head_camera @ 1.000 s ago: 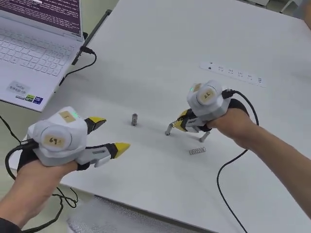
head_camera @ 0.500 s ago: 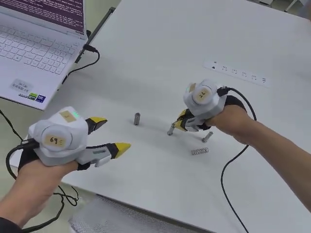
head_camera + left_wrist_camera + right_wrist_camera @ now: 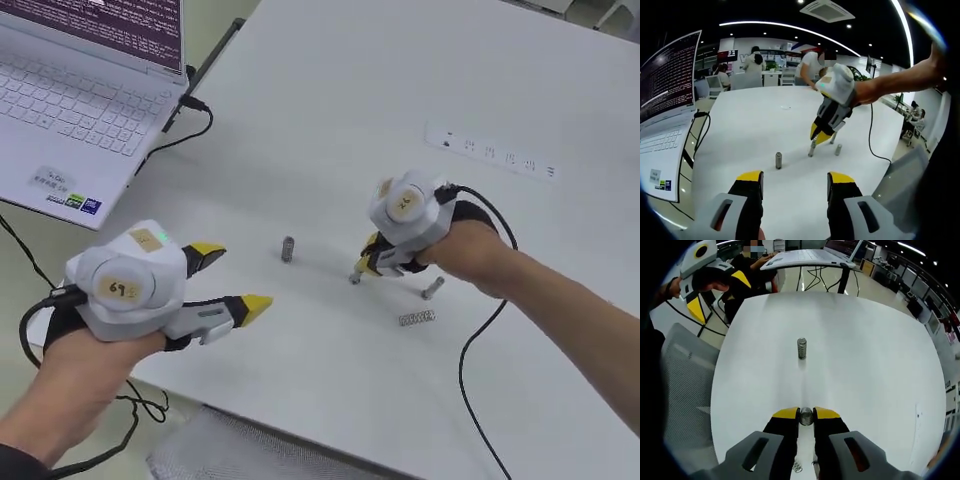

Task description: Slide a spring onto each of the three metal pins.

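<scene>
Jaws of your left hand-held gripper [image 3: 235,276] stand wide apart over the near bench [image 3: 330,110] edge. Past them a loose spring [image 3: 417,318] lies flat. Your right hand-held gripper [image 3: 806,414] pinches a second spring [image 3: 806,417] at the middle pin [image 3: 811,149]; the left pin [image 3: 287,250] stands upright, wearing a spring.
</scene>
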